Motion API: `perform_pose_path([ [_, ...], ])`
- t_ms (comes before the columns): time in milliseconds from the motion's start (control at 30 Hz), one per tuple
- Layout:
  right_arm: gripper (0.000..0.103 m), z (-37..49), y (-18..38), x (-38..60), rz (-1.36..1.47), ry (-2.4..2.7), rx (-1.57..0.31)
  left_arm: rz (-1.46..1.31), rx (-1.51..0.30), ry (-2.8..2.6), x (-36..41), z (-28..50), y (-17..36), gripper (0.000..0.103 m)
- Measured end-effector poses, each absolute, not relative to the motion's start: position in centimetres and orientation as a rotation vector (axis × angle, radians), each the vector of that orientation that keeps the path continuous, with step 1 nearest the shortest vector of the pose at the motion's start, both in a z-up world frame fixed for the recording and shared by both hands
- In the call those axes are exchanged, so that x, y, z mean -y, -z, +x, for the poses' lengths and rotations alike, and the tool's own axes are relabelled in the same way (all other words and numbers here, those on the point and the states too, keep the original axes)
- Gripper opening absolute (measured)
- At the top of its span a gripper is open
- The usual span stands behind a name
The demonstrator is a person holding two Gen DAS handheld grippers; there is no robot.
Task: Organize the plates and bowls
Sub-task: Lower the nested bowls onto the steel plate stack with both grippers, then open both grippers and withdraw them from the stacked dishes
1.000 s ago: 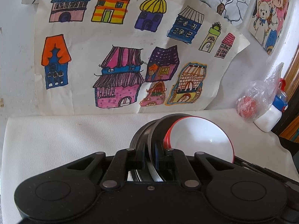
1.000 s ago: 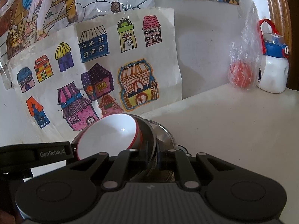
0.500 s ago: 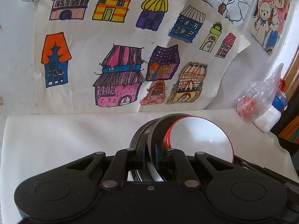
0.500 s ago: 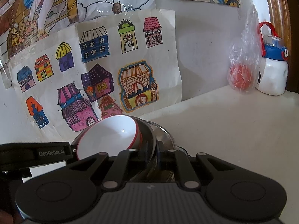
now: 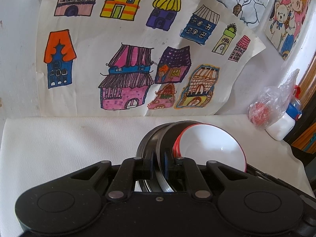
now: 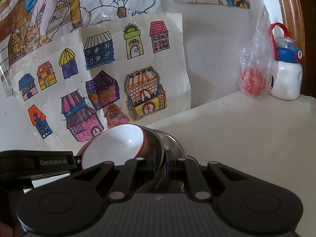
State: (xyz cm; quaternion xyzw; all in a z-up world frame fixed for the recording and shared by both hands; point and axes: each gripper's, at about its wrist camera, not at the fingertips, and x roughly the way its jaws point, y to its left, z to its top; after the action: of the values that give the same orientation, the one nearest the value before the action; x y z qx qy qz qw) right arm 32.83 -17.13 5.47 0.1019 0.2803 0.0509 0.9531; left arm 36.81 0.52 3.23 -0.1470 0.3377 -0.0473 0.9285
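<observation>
Bowls (image 5: 209, 150) stacked, white red-rimmed one innermost, my left tongs (image 5: 158, 165) and right tongs (image 6: 165, 164) clenched on opposite rims above white worktop (image 5: 69, 138). Beyond, house drawings (image 5: 128, 59) on wall. Right view shows bagged red item (image 6: 252, 79), bottle (image 6: 286, 79) clearer.

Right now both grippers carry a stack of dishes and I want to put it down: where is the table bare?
Bare white table lies left of the stack, running to the house drawing on the wall. More lies right of the stack, short of the plastic bag and white bottle. That far right corner is crowded.
</observation>
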Motion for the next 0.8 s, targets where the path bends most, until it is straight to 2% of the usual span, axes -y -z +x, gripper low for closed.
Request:
perform_pose_path([
  [567, 0.014, 32.3, -5.5, 16.9, 0.194, -0.086, -0.540, -0.305, -0.681, 0.098, -0.6, 36.7, -3.3, 0.011],
  [633, 0.018, 32.1, -5.5, 17.0, 0.195, -0.080, -0.535, -0.304, -0.678, 0.098, -0.6, 36.6, -3.4, 0.011],
  [700, 0.030, 31.8, -5.6, 17.1, 0.194, -0.070, -0.526, -0.305, -0.673, 0.094, -0.7, 36.4, -3.5, 0.014],
  [800, 0.042, 31.1, -5.8, 17.6, 0.198, -0.053, -0.508, -0.317, -0.659, 0.075, -1.1, 36.0, -3.8, 0.025],
])
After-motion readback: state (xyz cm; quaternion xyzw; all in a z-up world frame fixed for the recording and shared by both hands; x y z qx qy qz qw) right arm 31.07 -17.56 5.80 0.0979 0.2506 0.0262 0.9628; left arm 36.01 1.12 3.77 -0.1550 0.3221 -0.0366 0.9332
